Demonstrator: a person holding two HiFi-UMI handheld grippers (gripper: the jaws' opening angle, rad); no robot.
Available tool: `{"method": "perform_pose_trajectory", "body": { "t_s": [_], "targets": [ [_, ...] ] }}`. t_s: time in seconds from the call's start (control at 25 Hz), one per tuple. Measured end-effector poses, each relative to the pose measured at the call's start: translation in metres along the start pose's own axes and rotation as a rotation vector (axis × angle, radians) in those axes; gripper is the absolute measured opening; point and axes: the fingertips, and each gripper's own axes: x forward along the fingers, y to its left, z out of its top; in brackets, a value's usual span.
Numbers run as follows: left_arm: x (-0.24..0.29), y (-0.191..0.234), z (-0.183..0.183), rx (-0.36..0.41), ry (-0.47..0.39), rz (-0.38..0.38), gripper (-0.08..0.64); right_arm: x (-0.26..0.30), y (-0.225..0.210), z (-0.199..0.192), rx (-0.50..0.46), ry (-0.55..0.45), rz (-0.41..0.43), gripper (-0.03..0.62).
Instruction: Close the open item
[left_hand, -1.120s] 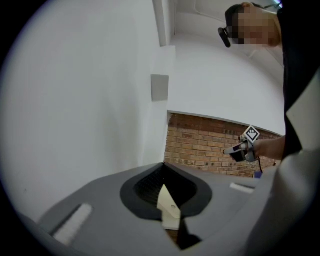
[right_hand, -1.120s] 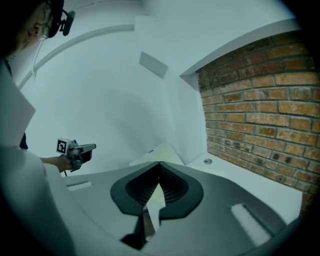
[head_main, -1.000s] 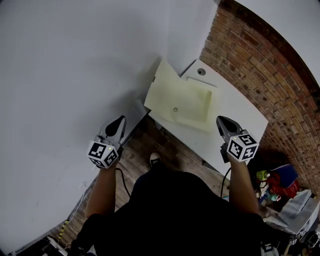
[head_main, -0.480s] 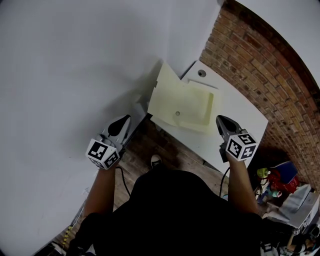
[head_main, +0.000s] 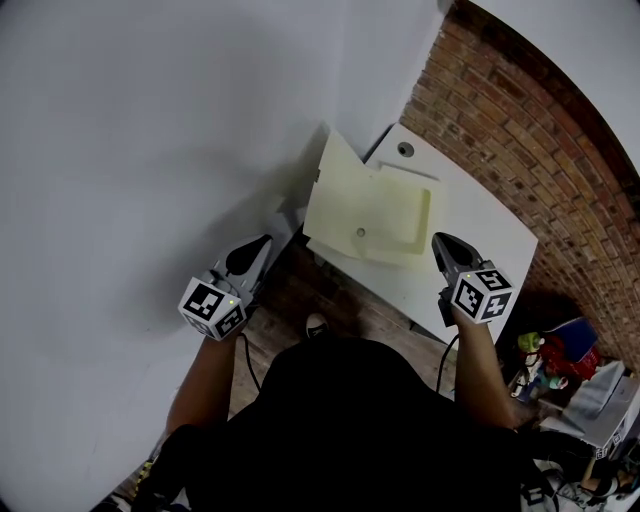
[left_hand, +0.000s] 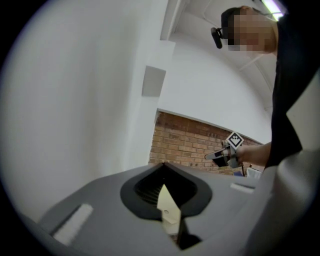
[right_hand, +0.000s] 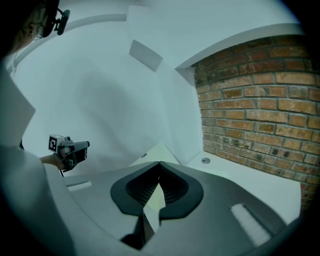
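Ahead of the standing person, a pale yellow case (head_main: 372, 210) lies open on the white bench (head_main: 480, 235). Its near edge sits at the bench's front-left corner. One flap stands up at the left, close to the white wall (head_main: 150, 130). The other half lies flat on the bench top. At this size it could be a folder or a shallow box. A small round spot shows near the middle of its flat half.

The left claw (head_main: 256, 250) is held in the air left of the bench, off its corner and apart from the case. In the left gripper view its jaws are pressed together at the tips with nothing between them. The right claw (head_main: 446, 247) hangs over the bench's front edge, just right of the case and not touching it. Its jaws too meet at the tips and pinch nothing.

A round hole (head_main: 405, 149) is set in the bench's far corner, beside the brick wall (head_main: 520, 140). Under the person the wooden floor (head_main: 300, 290) shows between bench and wall, with the toe of a shoe (head_main: 317, 324) on it. Red and blue clutter (head_main: 560, 358) sits low at the right.
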Motion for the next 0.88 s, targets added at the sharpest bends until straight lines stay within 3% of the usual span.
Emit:
{"method": "perform_pose_trajectory", "body": {
  "t_s": [0.88],
  "targets": [
    [0.025, -0.005, 0.005, 0.003, 0.017, -0.140, 0.003, 0.023, 0.014, 0.010, 0.002, -0.012, -0.011, 0.000]
  ]
}}
